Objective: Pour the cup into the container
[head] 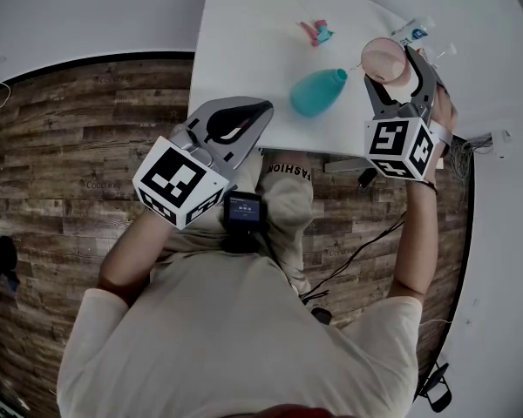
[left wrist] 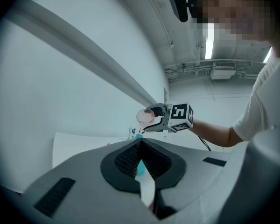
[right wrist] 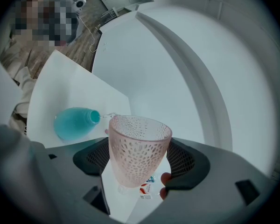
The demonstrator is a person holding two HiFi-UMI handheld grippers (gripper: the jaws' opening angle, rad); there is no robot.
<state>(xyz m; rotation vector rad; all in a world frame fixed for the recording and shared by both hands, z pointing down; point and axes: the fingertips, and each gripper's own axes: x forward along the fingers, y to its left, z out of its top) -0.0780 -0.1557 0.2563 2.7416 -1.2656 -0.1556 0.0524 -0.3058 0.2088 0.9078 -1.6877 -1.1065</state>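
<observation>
The left gripper (head: 263, 110), shut and empty, hangs by the table (head: 244, 33) edge, the blue bottle (head: 316, 93) sits on the table, and the right gripper (head: 390, 75) squeezes the pink cup (right wrist: 139, 148) tipped toward its mouth, so pouring looks started, not finished.

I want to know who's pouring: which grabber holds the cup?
The right gripper: its jaws clamp the pink cup. The left gripper is shut and empty.

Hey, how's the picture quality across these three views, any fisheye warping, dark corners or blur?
Head view: strong fisheye, the wood floor boundary bows, and the light is soft and even. Left gripper view: dark vignetted corners, with an overlaid mosaic patch top right. Right gripper view: the pink cup is sharp, the corners are dark, and there is a mosaic patch top left.
</observation>
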